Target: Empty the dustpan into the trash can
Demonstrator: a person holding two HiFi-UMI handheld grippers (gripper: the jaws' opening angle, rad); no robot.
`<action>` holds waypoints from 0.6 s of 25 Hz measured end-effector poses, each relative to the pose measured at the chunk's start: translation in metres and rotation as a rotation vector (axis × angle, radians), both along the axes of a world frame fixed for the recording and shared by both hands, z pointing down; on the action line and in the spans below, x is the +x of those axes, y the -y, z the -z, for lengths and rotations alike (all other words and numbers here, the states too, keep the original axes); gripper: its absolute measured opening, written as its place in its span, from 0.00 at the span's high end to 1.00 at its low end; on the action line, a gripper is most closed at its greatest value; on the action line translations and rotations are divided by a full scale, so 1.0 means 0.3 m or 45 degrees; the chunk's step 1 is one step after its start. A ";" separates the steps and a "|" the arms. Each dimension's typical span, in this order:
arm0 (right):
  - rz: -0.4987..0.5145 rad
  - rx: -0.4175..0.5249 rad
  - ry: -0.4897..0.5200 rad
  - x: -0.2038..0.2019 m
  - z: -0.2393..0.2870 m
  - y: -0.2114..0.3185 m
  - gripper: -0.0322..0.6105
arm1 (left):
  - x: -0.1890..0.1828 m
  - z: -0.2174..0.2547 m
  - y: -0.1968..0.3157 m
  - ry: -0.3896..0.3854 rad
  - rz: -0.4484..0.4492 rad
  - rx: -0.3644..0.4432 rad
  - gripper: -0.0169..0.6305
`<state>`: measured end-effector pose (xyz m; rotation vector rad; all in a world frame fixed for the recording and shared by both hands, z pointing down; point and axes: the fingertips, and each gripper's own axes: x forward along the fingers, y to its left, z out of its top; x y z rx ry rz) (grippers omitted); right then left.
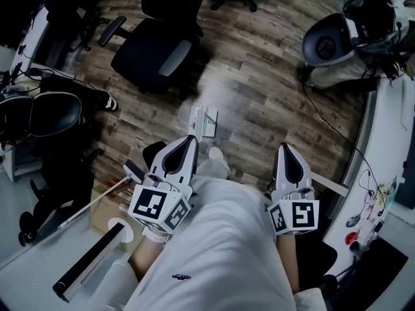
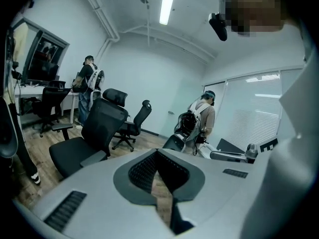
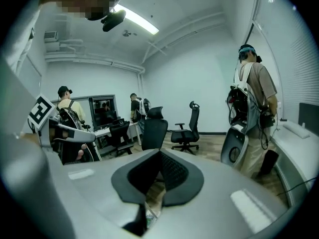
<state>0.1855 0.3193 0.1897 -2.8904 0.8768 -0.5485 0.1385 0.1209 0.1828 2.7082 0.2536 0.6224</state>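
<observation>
Down in front of me, in the head view, my left gripper (image 1: 189, 141) and right gripper (image 1: 285, 149) point forward over the wood floor (image 1: 259, 89). They sit on either side of my white clothing, both clenched with nothing in them. Just past the left gripper's tip a small white object (image 1: 205, 120) stands on the floor. It may be the dustpan, but I cannot tell. A black office chair (image 1: 155, 57) stands farther ahead, and at lower left lies a long black bar (image 1: 91, 259).

In the left gripper view, my jaws meet at their tips with nothing between them. Beyond them a person with a backpack (image 2: 199, 119) stands near the blinds (image 2: 259, 108).

In the right gripper view, my jaws are likewise pressed together and empty. Another person wearing a backpack (image 3: 254, 98) stands at the right.
</observation>
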 end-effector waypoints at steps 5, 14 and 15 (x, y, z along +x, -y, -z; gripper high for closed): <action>0.083 -0.011 -0.005 0.053 0.003 0.098 0.94 | 0.016 0.011 0.080 -0.032 0.090 -0.042 0.96; 0.291 -0.048 -0.004 0.071 0.006 0.249 0.94 | -0.023 0.000 0.169 -0.033 0.260 -0.079 0.96; 0.326 -0.054 -0.003 0.073 0.003 0.273 0.94 | -0.031 -0.004 0.181 -0.031 0.284 -0.090 0.96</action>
